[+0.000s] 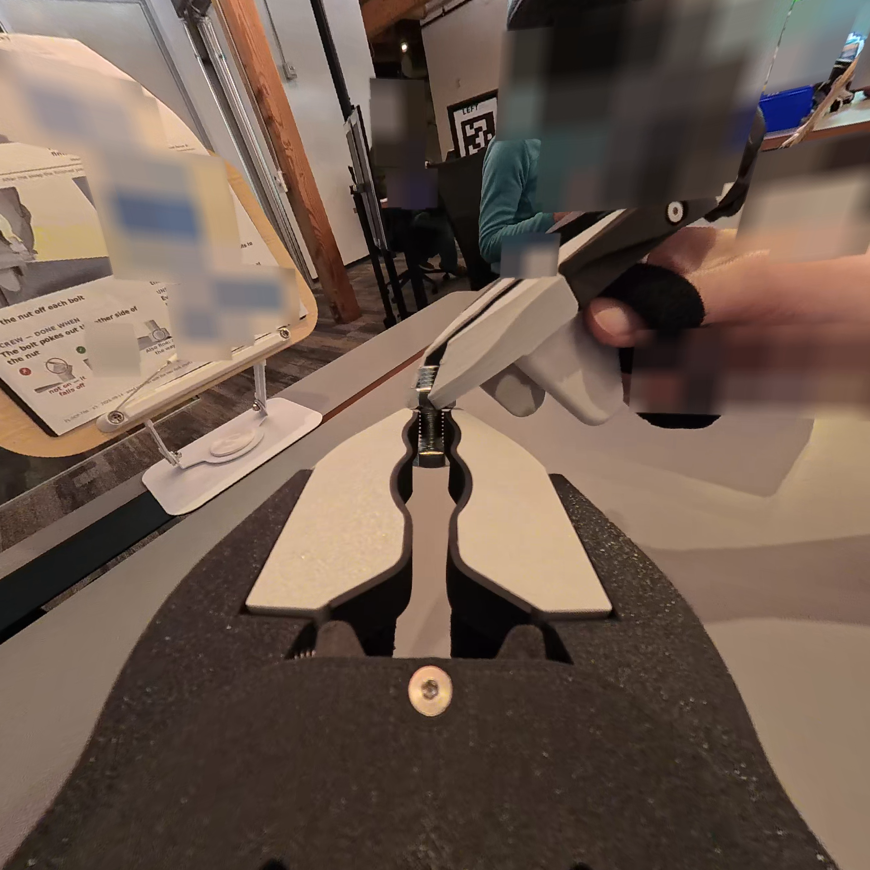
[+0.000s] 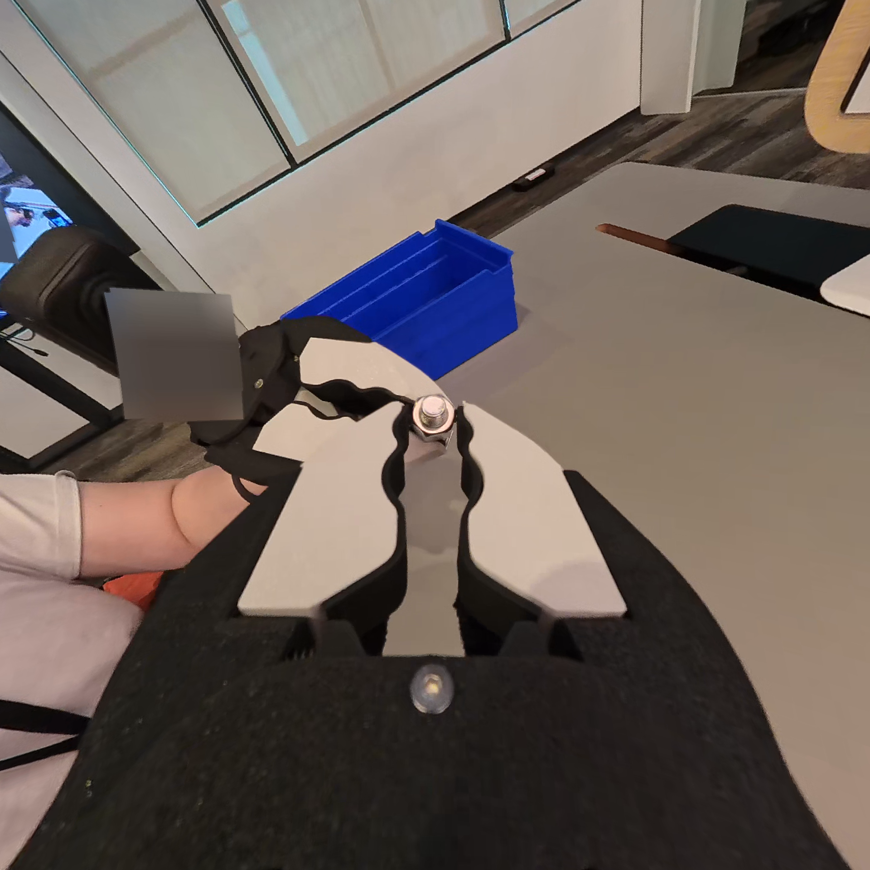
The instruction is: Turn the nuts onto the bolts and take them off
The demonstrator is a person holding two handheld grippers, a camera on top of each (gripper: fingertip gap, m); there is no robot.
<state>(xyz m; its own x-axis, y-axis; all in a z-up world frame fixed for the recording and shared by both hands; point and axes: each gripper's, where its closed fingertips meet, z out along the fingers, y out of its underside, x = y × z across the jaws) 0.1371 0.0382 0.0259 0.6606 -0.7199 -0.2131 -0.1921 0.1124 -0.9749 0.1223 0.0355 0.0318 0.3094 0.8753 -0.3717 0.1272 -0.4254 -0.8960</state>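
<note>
between both grippers' jaws, bolt [image 1: 427, 433] with nut [image 2: 432, 419]

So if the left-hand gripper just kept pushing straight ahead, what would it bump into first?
Probably the right gripper: its fingertips sit directly ahead, closed on the nut of the bolt that the left gripper holds. Depth beyond is unclear.

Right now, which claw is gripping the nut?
The right claw, pinching the nut at the threaded end; the left claw holds only the bolt itself.
</note>
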